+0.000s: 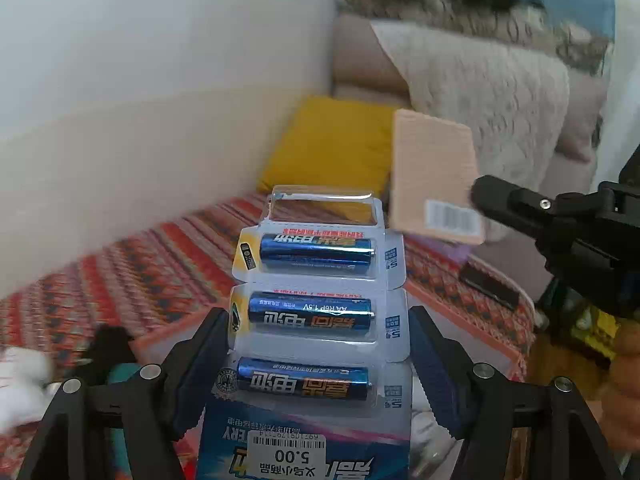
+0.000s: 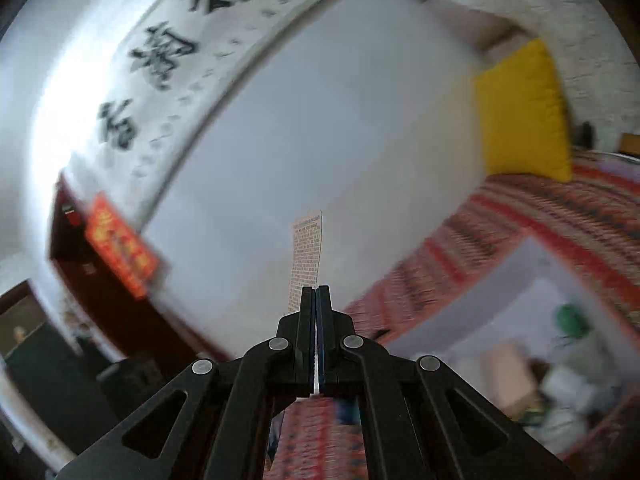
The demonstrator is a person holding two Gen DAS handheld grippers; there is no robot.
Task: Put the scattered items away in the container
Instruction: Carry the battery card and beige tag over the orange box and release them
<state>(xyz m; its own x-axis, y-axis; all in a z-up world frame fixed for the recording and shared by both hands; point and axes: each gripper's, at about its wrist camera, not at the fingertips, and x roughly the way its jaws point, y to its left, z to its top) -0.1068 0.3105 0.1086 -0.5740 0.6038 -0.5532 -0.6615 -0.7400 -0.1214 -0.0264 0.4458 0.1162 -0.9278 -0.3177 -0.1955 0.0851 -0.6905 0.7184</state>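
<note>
A blister pack of blue AA batteries (image 1: 316, 320) with a 5.00 price label stands between the fingers of my left gripper (image 1: 320, 316), which is shut on its side edges. It hangs above the pale translucent container (image 1: 476, 320). My right gripper (image 1: 486, 200) comes in from the right, shut on a peach card with a barcode (image 1: 432, 176). In the right wrist view that gripper (image 2: 316, 292) pinches the same card (image 2: 307, 256), seen edge-on. The container (image 2: 520, 248) lies lower right there, with a green item (image 2: 572, 320) and blurred pale things inside.
A red patterned cloth (image 1: 120, 272) covers the surface under the container. A yellow cushion (image 1: 332, 148) leans at the back against a sofa with a white fuzzy throw (image 1: 480, 80). A black flat object (image 1: 488, 284) lies on the cloth. A white wall fills the left.
</note>
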